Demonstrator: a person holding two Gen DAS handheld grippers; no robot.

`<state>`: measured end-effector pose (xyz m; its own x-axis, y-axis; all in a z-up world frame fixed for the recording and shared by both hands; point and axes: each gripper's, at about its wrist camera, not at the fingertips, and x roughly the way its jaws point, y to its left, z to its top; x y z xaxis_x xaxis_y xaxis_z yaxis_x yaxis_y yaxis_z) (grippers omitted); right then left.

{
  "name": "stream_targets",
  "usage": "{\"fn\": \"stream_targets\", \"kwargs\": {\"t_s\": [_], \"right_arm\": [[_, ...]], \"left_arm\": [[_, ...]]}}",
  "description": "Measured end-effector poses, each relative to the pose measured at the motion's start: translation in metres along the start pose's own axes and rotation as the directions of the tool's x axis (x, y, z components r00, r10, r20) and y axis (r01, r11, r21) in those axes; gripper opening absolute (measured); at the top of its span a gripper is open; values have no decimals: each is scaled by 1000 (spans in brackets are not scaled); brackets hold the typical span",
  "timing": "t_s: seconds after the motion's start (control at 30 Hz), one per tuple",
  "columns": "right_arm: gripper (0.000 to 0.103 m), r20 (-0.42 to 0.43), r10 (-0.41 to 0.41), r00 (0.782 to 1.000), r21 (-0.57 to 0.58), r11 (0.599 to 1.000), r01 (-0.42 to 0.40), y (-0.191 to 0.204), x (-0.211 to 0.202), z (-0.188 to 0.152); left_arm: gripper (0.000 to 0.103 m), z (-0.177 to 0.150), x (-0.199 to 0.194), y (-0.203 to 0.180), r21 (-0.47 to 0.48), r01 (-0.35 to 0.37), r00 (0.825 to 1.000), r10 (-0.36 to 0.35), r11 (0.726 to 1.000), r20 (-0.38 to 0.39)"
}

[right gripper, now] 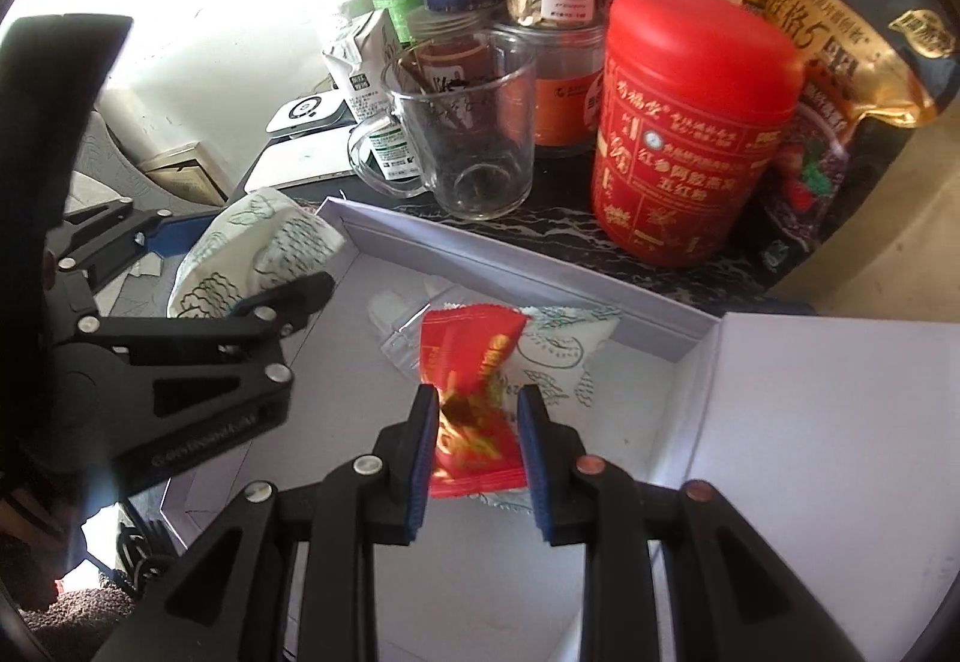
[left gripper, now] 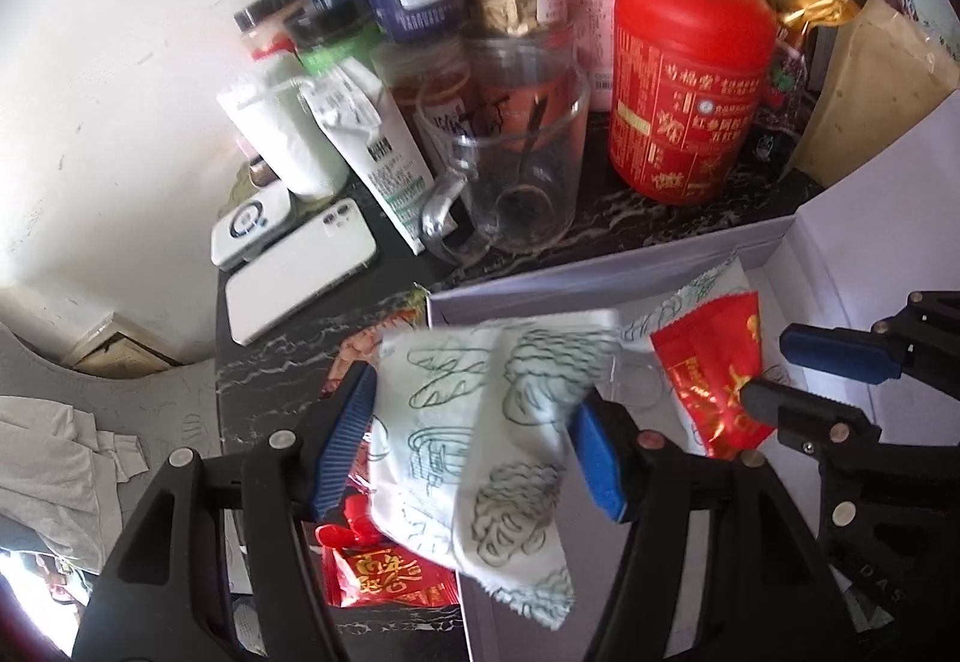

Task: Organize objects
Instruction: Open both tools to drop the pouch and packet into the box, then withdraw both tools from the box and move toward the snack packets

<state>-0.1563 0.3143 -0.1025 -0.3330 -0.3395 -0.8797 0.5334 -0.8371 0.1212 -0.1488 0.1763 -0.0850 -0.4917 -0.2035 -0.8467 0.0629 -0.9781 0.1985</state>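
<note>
Left gripper (left gripper: 474,440) clamps white packet (left gripper: 480,440); right gripper (right gripper: 477,458) red packet (right gripper: 471,404)

I can read "QUAKER" and "桂格5" on the gold-and-black oat bag (right gripper: 840,2) (upper right), and "五红粉" on the red canister (right gripper: 690,134).

Red packet (right gripper: 474,410) over white box (right gripper: 600,542)

Red packet pinched over the white box

The right gripper (right gripper: 477,446) has its blue pads closed on a red snack packet (right gripper: 468,386) above the white box (right gripper: 516,266). Left of the box, the left gripper (right gripper: 240,266) clamps a white patterned pouch (right gripper: 252,248). Behind the box: glass mug (right gripper: 462,134), red canister (right gripper: 690,122).
</note>
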Motion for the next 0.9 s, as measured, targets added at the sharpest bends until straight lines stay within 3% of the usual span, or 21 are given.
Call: {"fn": "stream_targets", "kwargs": {"t_s": [0.27,0.4,0.9], "right_arm": [[28,45,-37,998,20,999,36,6,-37,4],[42,77,-63,995,28,998,61,7,-61,-1],[66,167,-134,977,70,990,124,41,-140,-25]], "left_arm": [[74,10,-44,8,-22,9,995,-7,1000,101],[79,11,-68,17,-61,17,991,-8,998,137],[94,-14,-160,39,-104,-21,969,45,994,242]]}}
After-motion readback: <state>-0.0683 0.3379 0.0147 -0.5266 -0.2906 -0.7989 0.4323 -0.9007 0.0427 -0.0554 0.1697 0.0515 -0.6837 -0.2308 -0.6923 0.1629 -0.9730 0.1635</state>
